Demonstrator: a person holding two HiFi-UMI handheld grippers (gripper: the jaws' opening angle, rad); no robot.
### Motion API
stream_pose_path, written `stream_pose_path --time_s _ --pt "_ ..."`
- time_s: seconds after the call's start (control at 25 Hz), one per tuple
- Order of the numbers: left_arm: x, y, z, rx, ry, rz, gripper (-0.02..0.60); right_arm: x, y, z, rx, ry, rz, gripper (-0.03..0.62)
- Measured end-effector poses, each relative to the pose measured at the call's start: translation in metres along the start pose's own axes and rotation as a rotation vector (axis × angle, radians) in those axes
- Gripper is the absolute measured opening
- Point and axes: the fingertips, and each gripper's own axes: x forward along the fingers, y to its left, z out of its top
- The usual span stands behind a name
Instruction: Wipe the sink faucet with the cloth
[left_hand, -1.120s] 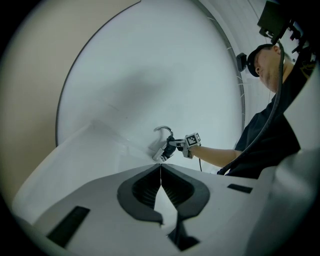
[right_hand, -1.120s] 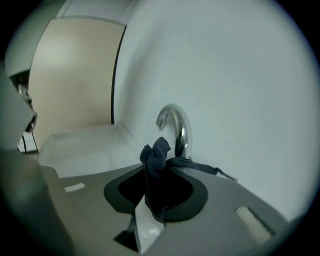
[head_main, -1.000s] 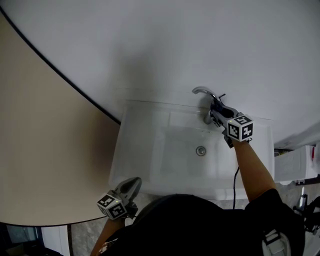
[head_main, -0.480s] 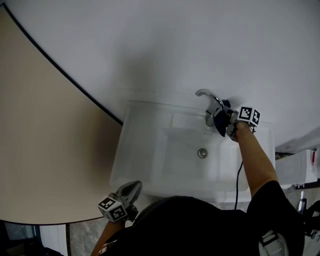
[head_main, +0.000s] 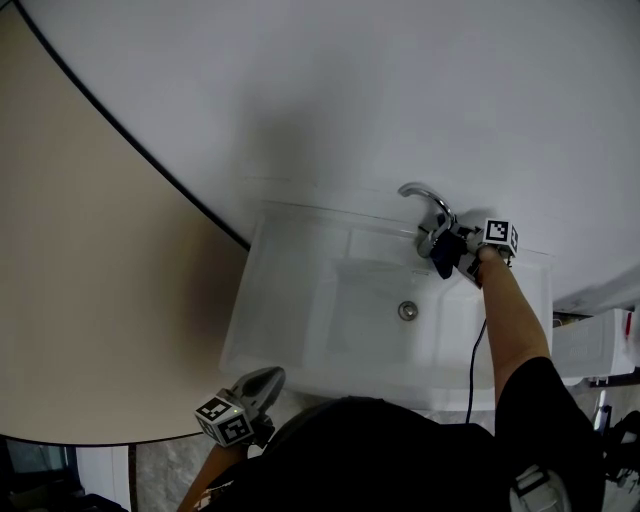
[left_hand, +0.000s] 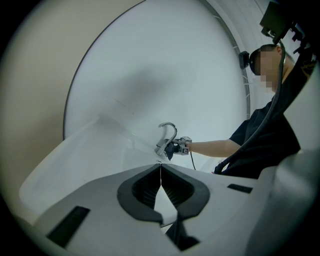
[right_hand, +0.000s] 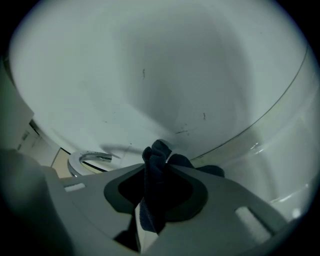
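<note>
Right gripper (head_main: 447, 250) clamps cloth (right_hand: 155, 167), seemingly against faucet (head_main: 424, 191); left gripper (left_hand: 160, 170) closed.

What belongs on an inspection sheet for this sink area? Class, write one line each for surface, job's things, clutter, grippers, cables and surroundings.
Surface: white sink; the basin shows only its drain.
Job's things: chrome faucet at the back rim; dark cloth by its base, contact unclear.
Clutter: nothing seen.
Grippers: right gripper shut on the cloth; left gripper shut, empty, near the sink's front corner.
Cables: black cable hangs beside the right forearm.
Surroundings: white wall; beige panel at left.
</note>
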Motion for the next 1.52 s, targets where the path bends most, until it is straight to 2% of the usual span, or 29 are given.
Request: stream_pose_path --time_s 0.2,0.4,0.52,0.64,0.72,0.92,1.2,1.32,1.52 --pt "0.003 0.001 -0.003 -0.003 0.023 0.008 0.003 -0.004 0.011 0.006 0.068 -0.019 0.188 0.08" --pt "0.005 0.0 -0.004 0.002 0.026 -0.01 0.003 -0.023 0.054 0.017 0.054 -0.081 0.386 0.08" --pt "0.009 -0.005 -0.001 0.009 0.025 -0.024 0.003 -0.035 0.082 0.024 0.002 -0.088 0.442 0.08" --pt "0.016 -0.008 0.002 0.012 0.029 -0.035 0.003 -0.041 0.107 0.029 -0.08 -0.074 0.444 0.078" --pt "0.02 -0.007 0.002 0.01 0.029 -0.04 0.003 -0.039 0.123 0.032 -0.189 -0.055 0.396 0.078" --pt "0.019 -0.007 0.001 0.006 0.019 -0.048 0.003 -0.02 0.161 0.023 -0.561 0.041 0.148 0.08" --pt "0.013 0.0 -0.001 -0.002 -0.002 -0.041 0.003 0.013 0.179 0.015 -1.039 0.156 -0.183 0.08" --pt "0.011 0.0 -0.001 -0.002 -0.012 -0.043 0.003 0.03 0.188 0.006 -1.307 0.198 -0.333 0.08" --pt "0.002 0.002 0.0 0.002 -0.028 -0.031 0.003 0.062 0.195 -0.017 -1.827 0.287 -0.593 0.08"
